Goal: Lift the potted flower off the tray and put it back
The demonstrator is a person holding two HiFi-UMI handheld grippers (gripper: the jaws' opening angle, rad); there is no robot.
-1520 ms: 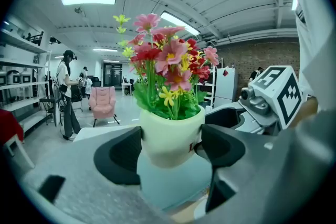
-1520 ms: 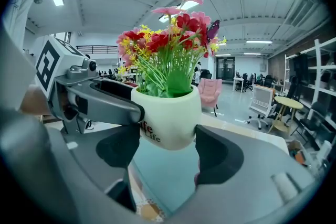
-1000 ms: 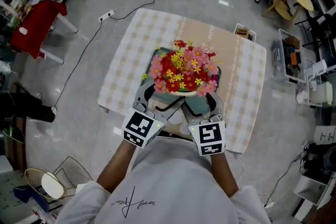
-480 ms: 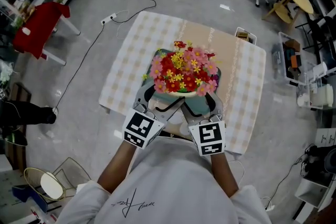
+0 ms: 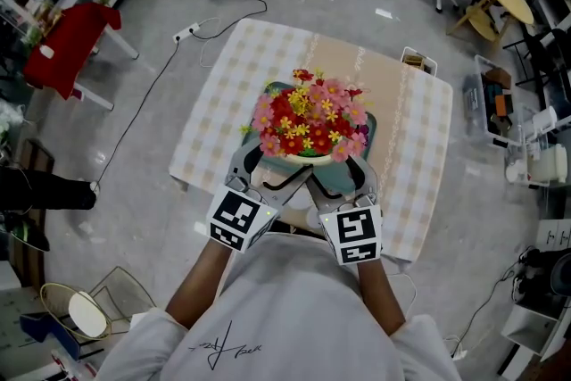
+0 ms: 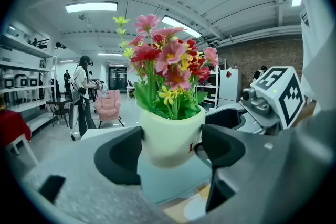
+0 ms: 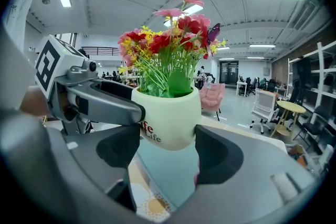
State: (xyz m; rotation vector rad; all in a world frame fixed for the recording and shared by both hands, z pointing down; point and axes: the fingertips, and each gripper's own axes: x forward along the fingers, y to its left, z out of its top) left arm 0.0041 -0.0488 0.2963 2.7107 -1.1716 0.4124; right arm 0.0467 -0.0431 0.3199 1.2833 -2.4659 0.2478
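Note:
The potted flower (image 5: 305,119), red, pink and yellow blooms in a cream pot (image 6: 170,134), hangs just above the teal tray (image 5: 337,181). My left gripper (image 5: 256,163) and right gripper (image 5: 360,173) clasp the pot from the near side, each shut on it. In the left gripper view the dark jaws press both flanks of the pot, with the tray (image 6: 168,183) showing beneath its base. The right gripper view shows the same grip on the pot (image 7: 169,120) over the tray (image 7: 167,173). The fingertips are hidden under the blooms in the head view.
The tray rests on a checked tablecloth covering a small table (image 5: 219,98). A small box (image 5: 416,60) sits at the table's far right corner. A cable (image 5: 156,80) runs over the floor on the left; a red-covered stand (image 5: 67,45) and shelves lie beyond.
The pot and both grippers stay almost where they were. A person at the far end of the room has walked to the right.

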